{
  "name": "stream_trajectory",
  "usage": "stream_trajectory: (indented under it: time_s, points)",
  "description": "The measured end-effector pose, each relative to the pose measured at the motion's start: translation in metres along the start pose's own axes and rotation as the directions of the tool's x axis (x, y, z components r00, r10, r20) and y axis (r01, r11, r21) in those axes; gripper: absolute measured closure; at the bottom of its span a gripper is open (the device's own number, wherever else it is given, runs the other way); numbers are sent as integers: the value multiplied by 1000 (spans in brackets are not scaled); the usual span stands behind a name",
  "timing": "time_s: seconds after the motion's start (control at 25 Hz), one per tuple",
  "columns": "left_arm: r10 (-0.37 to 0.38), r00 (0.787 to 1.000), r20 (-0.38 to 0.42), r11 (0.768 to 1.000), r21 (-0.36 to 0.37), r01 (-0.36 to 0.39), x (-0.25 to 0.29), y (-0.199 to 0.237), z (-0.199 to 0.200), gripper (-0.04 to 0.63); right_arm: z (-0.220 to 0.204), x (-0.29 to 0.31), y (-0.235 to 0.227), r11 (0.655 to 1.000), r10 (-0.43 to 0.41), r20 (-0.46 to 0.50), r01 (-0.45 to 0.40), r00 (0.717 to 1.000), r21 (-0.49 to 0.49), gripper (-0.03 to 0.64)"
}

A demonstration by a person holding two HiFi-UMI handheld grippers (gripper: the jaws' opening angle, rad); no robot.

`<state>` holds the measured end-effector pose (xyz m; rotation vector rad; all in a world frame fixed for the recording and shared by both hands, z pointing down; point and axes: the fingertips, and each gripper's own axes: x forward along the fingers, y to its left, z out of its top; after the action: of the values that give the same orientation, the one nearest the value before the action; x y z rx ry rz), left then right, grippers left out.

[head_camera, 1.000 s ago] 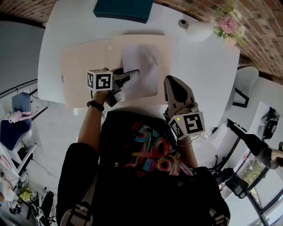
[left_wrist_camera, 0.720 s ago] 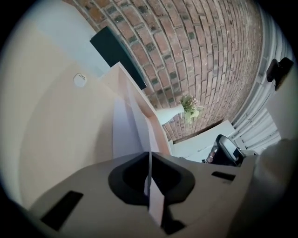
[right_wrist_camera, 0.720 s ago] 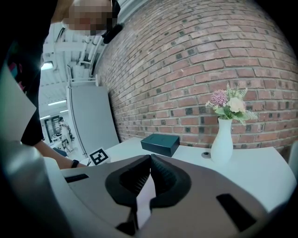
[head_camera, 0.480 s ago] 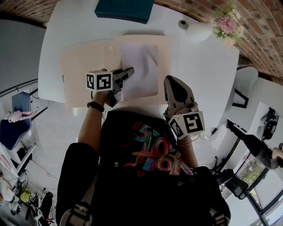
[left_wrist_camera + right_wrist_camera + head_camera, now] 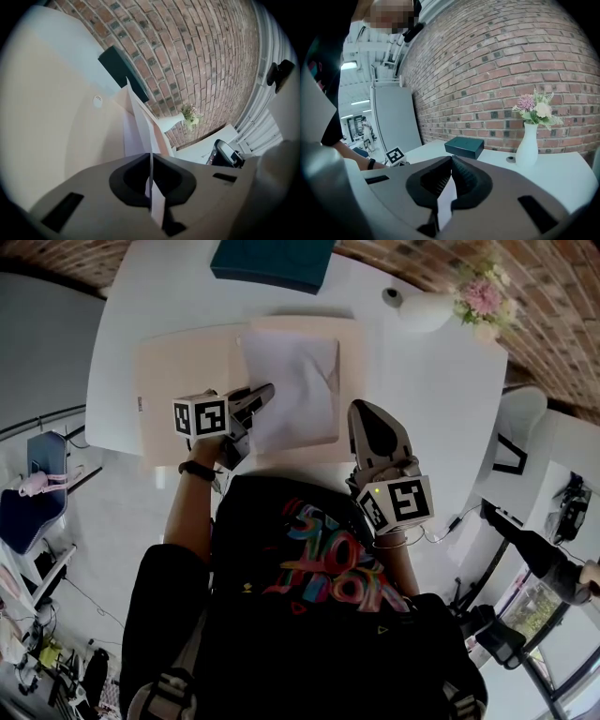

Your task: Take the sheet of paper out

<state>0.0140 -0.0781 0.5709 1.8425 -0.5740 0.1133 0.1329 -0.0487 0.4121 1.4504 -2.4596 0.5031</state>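
Note:
An open beige folder (image 5: 178, 381) lies on the white table (image 5: 431, 399). The white sheet of paper (image 5: 298, 390) rests over its right half. My left gripper (image 5: 265, 392) is shut on the sheet's left edge. In the left gripper view the sheet (image 5: 139, 115) stands up edge-on from the closed jaws of that gripper (image 5: 151, 161). My right gripper (image 5: 359, 409) lies at the folder's front right corner. Its jaws meet in the right gripper view (image 5: 451, 160), and I see nothing held between them.
A teal box (image 5: 272, 261) sits at the table's far edge. To the far right stand a white vase with flowers (image 5: 427, 307) and a small round object (image 5: 391, 294). A brick wall (image 5: 511, 70) lies behind. A blue chair (image 5: 28, 493) stands left of the table.
The left gripper's jaws closed on the sheet's left edge and moved left. The sheet shifted left with it. The right gripper stayed put.

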Motion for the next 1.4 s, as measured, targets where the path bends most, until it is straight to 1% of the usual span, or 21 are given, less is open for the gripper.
stream_trajectory:
  time_s: [0.12, 0.28, 0.48, 0.72, 0.92, 1.04, 1.2, 1.4]
  points:
    - [31, 999, 29, 999, -8, -31, -16, 8, 4, 572, 0, 1, 5, 1000, 9, -1, -9, 1000, -8, 598]
    - [51, 997, 61, 999, -12, -50, -38, 13, 8, 571, 1, 3, 15, 1000, 23, -4, -23, 1000, -8, 598]
    - [93, 990, 108, 996, -24, -91, -69, 21, 14, 572, 3, 10, 27, 998, 51, -2, -51, 999, -27, 598]
    - [145, 976, 164, 989, -17, -144, -107, 27, 20, 572, 8, 19, 46, 995, 88, -2, -88, 996, -43, 598]
    - [199, 958, 206, 979, -8, -201, -138, 30, 22, 572, 12, 23, 61, 992, 110, 6, -109, 994, -58, 598]
    - [231, 945, 232, 970, 18, -242, -153, 29, 26, 572, 13, 25, 68, 991, 115, 6, -114, 993, -64, 598]
    - [255, 931, 262, 957, 69, -281, -167, 18, 30, 571, 15, 26, 77, 991, 115, 18, -114, 993, -66, 598]
    - [241, 921, 306, 948, 130, -292, -175, -2, 37, 572, 20, 24, 84, 993, 100, 37, -98, 994, -61, 598]
